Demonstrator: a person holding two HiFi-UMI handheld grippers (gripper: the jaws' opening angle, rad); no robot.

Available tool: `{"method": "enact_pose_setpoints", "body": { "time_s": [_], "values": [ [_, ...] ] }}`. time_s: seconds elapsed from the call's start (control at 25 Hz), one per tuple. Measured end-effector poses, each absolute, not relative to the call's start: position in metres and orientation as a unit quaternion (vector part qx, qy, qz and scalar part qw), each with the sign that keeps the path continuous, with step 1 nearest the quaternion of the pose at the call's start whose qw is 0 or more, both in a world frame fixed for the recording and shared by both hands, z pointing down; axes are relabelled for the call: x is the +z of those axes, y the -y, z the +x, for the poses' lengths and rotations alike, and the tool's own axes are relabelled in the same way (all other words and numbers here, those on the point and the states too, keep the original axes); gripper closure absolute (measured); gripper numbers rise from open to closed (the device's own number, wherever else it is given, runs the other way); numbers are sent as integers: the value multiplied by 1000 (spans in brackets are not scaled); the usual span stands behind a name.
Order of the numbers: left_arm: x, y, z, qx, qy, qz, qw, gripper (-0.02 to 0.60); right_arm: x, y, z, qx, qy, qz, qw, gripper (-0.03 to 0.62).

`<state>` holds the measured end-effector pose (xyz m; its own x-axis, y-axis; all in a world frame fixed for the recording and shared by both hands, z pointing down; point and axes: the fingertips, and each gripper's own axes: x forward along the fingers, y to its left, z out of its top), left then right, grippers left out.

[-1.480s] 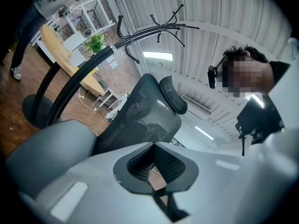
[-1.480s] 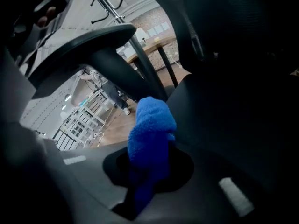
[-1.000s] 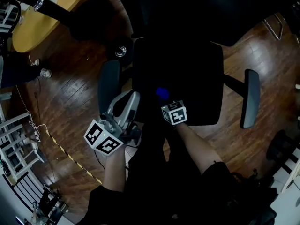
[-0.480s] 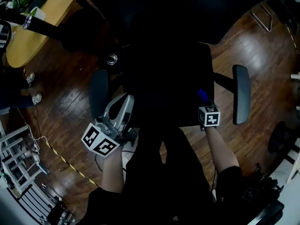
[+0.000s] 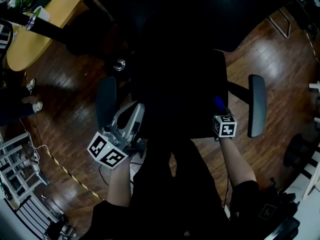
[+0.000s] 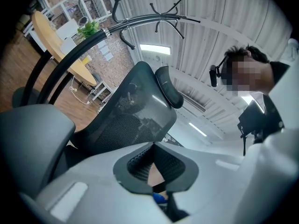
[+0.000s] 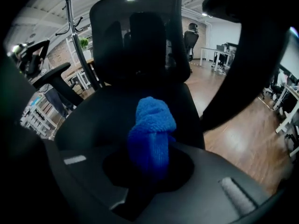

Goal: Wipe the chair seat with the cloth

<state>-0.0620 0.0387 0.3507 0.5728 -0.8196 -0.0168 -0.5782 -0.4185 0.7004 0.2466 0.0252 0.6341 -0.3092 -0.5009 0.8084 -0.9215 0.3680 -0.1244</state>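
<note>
A dark plank floor (image 5: 65,119) fills the office, with a yellow table (image 5: 45,19) off to the left and a coat stand (image 7: 72,27) behind. At the centre stands a black mesh-backed chair (image 7: 140,36), its seat (image 7: 103,115) flanked by a left armrest (image 5: 106,100) and a right armrest (image 5: 257,104). The right gripper (image 5: 220,113) has its jaws clamped on a bunched blue cloth (image 7: 152,134), held at the seat's front right corner near the right armrest. The left gripper (image 6: 153,146) is beside the left armrest, jaws together with nothing between them.
</note>
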Motion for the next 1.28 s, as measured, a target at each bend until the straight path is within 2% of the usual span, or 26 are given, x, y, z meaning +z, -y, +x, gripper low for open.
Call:
{"method": "enact_pose_setpoints", "body": {
  "time_s": [0.4, 0.84, 1.08, 1.28],
  "values": [
    [359, -29, -66, -200, 423, 813, 347, 584, 598, 110, 82, 243, 835, 402, 287, 556],
    [371, -19, -72, -219, 425, 799, 363, 584, 629, 130, -94, 268, 872, 295, 284, 556],
    [370, -17, -77, -221, 430, 798, 361, 584, 644, 119, -108, 274, 876, 275, 286, 554],
    [368, -15, -77, -219, 428, 799, 361, 584, 653, 133, -69, 270, 859, 315, 300, 554]
  ]
}}
